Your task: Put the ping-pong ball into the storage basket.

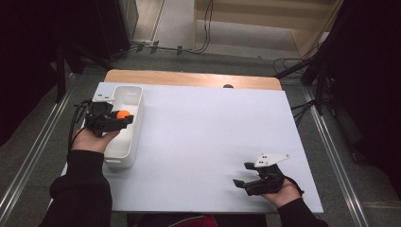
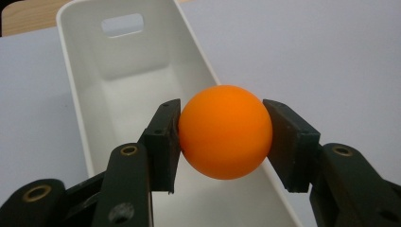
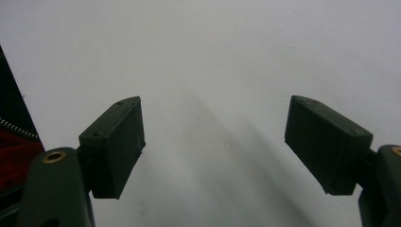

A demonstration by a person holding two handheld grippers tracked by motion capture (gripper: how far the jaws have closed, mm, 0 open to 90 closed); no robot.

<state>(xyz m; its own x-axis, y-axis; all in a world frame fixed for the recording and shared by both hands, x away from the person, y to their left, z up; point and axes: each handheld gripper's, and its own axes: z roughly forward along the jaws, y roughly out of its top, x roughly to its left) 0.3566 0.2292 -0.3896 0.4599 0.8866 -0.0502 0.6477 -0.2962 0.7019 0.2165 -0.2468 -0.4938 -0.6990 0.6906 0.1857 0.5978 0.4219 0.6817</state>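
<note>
Orange ball [image 2: 225,132] sits tight between the two black pads of the left tool [image 1: 124,115], one pad pressing on each side of it. The left tool holds the ball up over the long white bin [image 1: 130,101], and the ball is not touching the bin's floor or walls. The bin lies near the left edge of the white worktop [image 1: 208,137], with its long side running away from the person. It has a cut-out handle hole in its far end wall.

On the other side, the right tool [image 1: 242,174] rests low near the front right corner of the worktop. Its pads stand wide apart with nothing between them, just bare white worktop under them.

Between the bin and the right tool the worktop is one big flat white space. A strip of brown wood shows along its far edge. The two tools are well apart from each other.
</note>
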